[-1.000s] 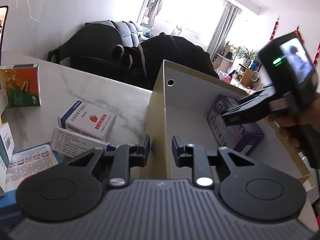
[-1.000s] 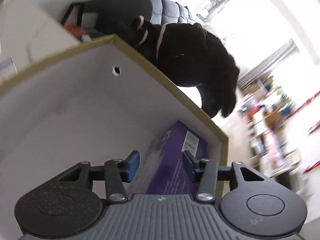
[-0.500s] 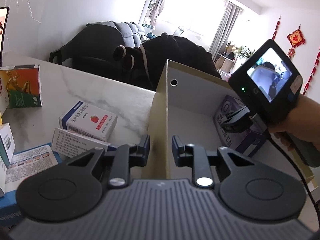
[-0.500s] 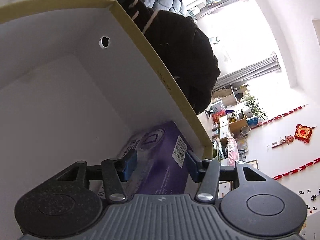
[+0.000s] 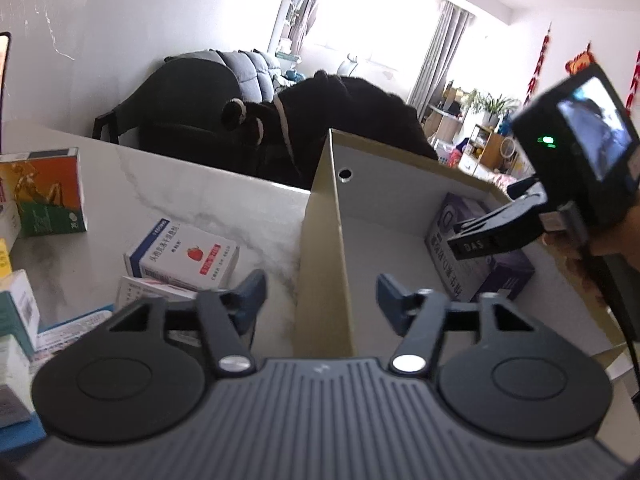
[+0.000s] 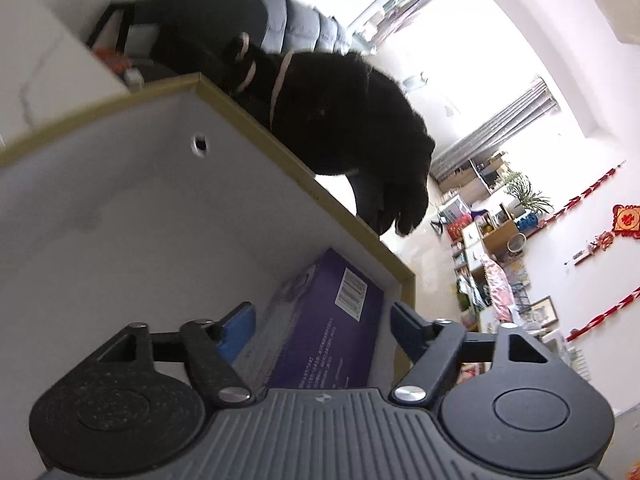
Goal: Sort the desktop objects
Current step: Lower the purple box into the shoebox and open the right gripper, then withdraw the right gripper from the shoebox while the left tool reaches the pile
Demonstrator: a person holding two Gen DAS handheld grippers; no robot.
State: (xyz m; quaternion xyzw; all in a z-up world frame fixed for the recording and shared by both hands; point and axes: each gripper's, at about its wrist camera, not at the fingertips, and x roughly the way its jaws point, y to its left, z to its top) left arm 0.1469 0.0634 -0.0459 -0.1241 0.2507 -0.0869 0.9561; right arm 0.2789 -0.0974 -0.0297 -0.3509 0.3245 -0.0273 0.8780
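A tan cardboard box [image 5: 324, 240] with a white inside stands on the marble table. A purple box [image 5: 476, 256] lies inside it at the far right corner; it also shows in the right wrist view [image 6: 332, 332]. My right gripper [image 6: 322, 324] is open, its fingers apart on either side of the purple box. My left gripper [image 5: 322, 292] is open, straddling the cardboard box's near left wall. Small medicine boxes lie left of it: a strawberry one [image 5: 182, 256] and an orange-green one [image 5: 44, 194].
More small boxes [image 5: 20, 316] crowd the table's left front. A black plush toy [image 5: 320, 120] and a dark chair [image 5: 188, 108] stand behind the table. The right-hand tool [image 5: 576, 160] hovers over the cardboard box's right side.
My left gripper has opened from shut on the cardboard box's wall. My right gripper has opened wider around the purple box and pulled back a little.
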